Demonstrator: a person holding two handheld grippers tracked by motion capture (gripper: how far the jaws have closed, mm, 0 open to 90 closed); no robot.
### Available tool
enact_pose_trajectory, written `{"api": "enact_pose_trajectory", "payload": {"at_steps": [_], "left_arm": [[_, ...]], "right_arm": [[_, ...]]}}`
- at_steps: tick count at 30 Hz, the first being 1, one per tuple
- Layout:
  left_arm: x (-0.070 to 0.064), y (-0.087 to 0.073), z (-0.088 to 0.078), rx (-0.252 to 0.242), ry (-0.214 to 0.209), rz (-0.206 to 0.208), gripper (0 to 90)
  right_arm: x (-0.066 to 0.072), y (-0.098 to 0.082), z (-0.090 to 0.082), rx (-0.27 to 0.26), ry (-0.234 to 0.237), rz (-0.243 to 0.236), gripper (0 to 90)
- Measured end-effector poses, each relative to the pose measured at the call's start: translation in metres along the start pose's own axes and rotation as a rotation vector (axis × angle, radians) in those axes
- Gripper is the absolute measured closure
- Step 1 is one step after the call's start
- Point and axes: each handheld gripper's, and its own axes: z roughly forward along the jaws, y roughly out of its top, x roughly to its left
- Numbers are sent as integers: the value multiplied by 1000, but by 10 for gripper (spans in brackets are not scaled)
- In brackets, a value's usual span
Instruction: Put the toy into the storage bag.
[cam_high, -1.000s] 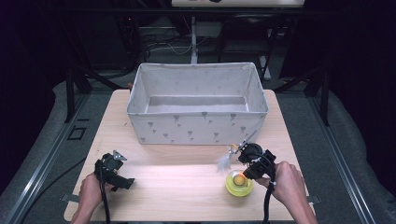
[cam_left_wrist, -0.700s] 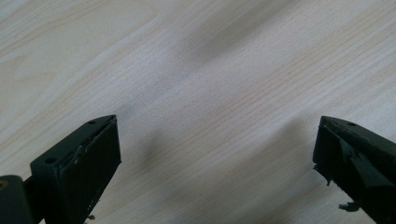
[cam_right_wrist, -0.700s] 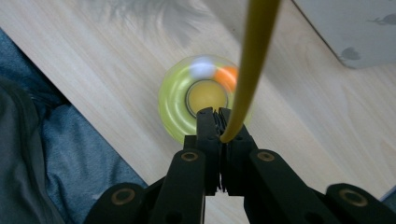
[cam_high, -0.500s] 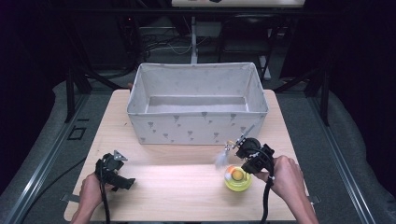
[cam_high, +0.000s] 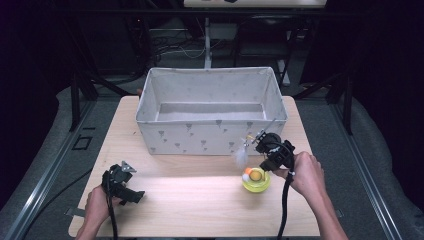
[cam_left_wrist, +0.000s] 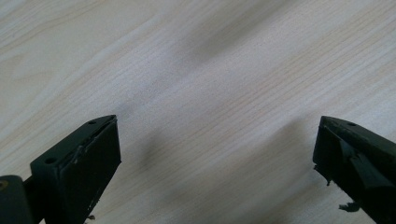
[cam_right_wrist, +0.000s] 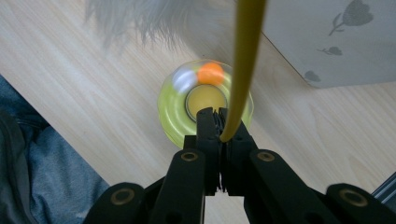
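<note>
The right gripper (cam_right_wrist: 219, 122), jaws clamped on the yellow wand (cam_right_wrist: 243, 65) of a feather toy (cam_high: 242, 156) above its yellow base (cam_high: 256, 181), looked mid-lift, the fabric bin (cam_high: 210, 139) at eleven o'clock probably calling for a clear rise over its rim, while the left gripper (cam_left_wrist: 215, 158) gaped wide, holding nothing

Matt wood table (cam_high: 200, 200); cloth box (cam_high: 210, 137); glossy plastic toy (cam_right_wrist: 205, 109).

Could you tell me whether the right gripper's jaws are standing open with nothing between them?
No: in the right gripper view the right gripper has its jaws shut on the thin yellow stick of a feather toy.
</note>
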Motion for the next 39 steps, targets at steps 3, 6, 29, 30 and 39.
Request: {"api": "enact_pose_trajectory", "payload": {"at_steps": [3, 6, 29, 30, 39], "left_arm": [[-1, 0, 0, 0, -3, 3, 10], [0, 0, 1, 1, -6, 1, 11], [-1, 0, 2, 13, -10, 8, 13], [-1, 0, 2, 14, -12, 9, 13], [0, 0, 1, 0, -19, 1, 6]], "right_arm": [[-8, 6, 0, 3, -8, 9, 880], [-11, 8, 1, 2, -5, 14, 880], [-19, 35, -27, 4, -24, -5, 880], [-19, 37, -28, 10, -22, -14, 880], [-19, 46, -37, 31, -2, -32, 880]]}}
